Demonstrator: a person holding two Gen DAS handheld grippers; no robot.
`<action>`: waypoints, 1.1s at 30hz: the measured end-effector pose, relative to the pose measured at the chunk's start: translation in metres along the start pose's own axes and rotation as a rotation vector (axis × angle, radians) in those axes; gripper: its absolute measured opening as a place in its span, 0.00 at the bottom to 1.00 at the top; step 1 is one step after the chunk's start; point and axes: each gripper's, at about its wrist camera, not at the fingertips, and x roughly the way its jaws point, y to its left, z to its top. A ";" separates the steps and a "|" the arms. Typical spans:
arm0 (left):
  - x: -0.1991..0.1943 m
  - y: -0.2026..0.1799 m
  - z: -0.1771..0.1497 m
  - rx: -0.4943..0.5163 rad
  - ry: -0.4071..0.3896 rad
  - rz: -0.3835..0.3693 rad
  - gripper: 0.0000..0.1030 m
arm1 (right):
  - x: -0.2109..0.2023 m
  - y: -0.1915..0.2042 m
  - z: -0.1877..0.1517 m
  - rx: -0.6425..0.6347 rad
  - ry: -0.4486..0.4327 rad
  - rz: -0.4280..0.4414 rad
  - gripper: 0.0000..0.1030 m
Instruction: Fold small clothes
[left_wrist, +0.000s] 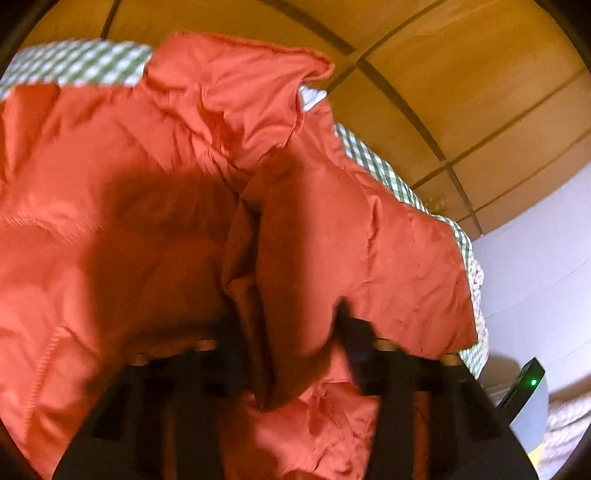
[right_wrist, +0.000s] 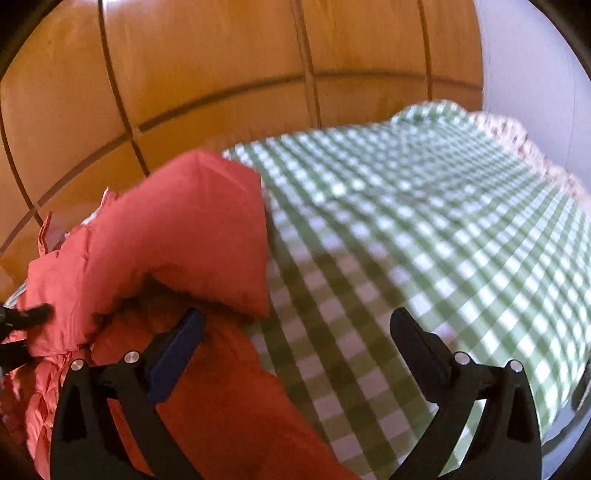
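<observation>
A red padded jacket (left_wrist: 147, 166) lies crumpled on a green-and-white checked cloth (left_wrist: 74, 62). My left gripper (left_wrist: 290, 317) is shut on a thick fold of it, and the fabric bulges up between the two black fingers and hides their tips. In the right wrist view the jacket (right_wrist: 177, 221) fills the left side, with a puffy part folded over. My right gripper (right_wrist: 297, 321) stands wide open. Its left finger (right_wrist: 184, 332) is over the jacket's edge and its right finger (right_wrist: 410, 336) over the checked cloth (right_wrist: 424, 221). Nothing is pinched between them. The left gripper's fingers (right_wrist: 26, 315) show at the far left on the fabric.
Wooden panelled doors (right_wrist: 221, 74) stand behind the cloth-covered surface. A white wall (left_wrist: 535, 258) is at the right. A black device with a green light (left_wrist: 526, 384) sits at the lower right of the left wrist view. The checked cloth extends bare to the right of the jacket.
</observation>
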 end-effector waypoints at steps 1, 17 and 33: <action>-0.001 -0.001 -0.001 0.000 -0.005 -0.014 0.17 | 0.000 0.001 0.004 -0.002 -0.002 0.018 0.98; -0.019 0.018 -0.025 0.115 -0.064 0.043 0.10 | 0.045 0.037 0.018 -0.273 -0.004 -0.402 0.98; -0.018 0.032 -0.033 0.105 -0.094 -0.022 0.16 | -0.022 0.031 0.059 -0.096 -0.174 -0.108 0.98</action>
